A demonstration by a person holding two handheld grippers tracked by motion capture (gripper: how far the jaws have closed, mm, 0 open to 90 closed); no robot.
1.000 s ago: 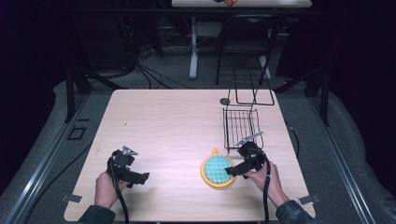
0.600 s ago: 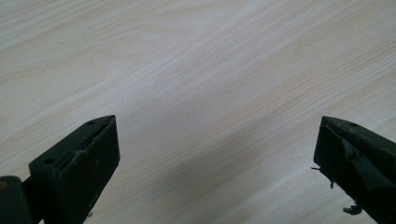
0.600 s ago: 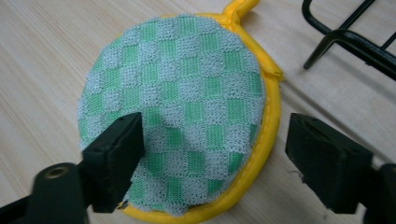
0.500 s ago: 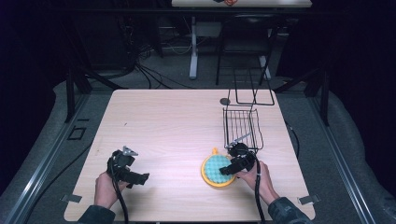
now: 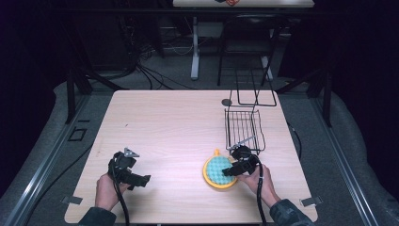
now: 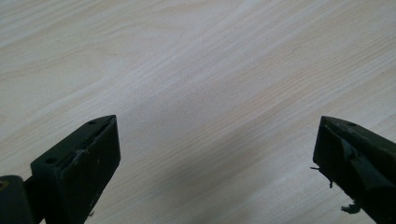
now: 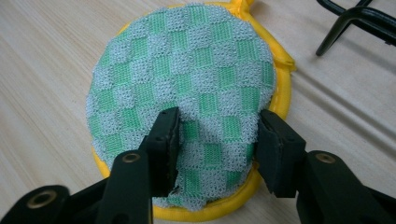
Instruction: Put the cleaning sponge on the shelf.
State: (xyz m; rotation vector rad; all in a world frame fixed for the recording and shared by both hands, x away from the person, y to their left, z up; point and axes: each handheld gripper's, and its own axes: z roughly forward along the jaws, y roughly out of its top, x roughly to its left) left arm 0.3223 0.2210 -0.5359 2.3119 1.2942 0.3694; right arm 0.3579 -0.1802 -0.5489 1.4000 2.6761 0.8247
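- On the pale wooden table (image 5: 179, 127) in the high view, a round yellow-rimmed scrubber pad (image 5: 218, 170) with a green checked face lies flat near the person's edge, just in front of a black wire basket (image 5: 243, 128).
- Touching the pad's side that faces the basket, the right gripper (image 5: 230, 170) reaches over the pad's edge from the right hand (image 5: 258, 179); from this height I cannot tell how its jaws stand.
- Well apart from the pad, toward the table's other front corner, the left gripper (image 5: 142, 179) is held low over bare wood by the left hand (image 5: 107, 190), its tips turned toward the pad.
- Beyond the basket, a black wire frame (image 5: 255, 89) stands at the far edge, with a small dark disc (image 5: 227, 102) beside it.
- In the left gripper view, the left gripper (image 6: 217, 154) has its jaws spread wide, only wood grain (image 6: 210, 70) between them.
- In the right gripper view, the right gripper (image 7: 215, 133) has its jaws partly closed around a raised fold of the pad's (image 7: 187, 74) mesh, both pads touching the fabric; the basket's wire foot (image 7: 355, 18) sits just past the pad's rim.
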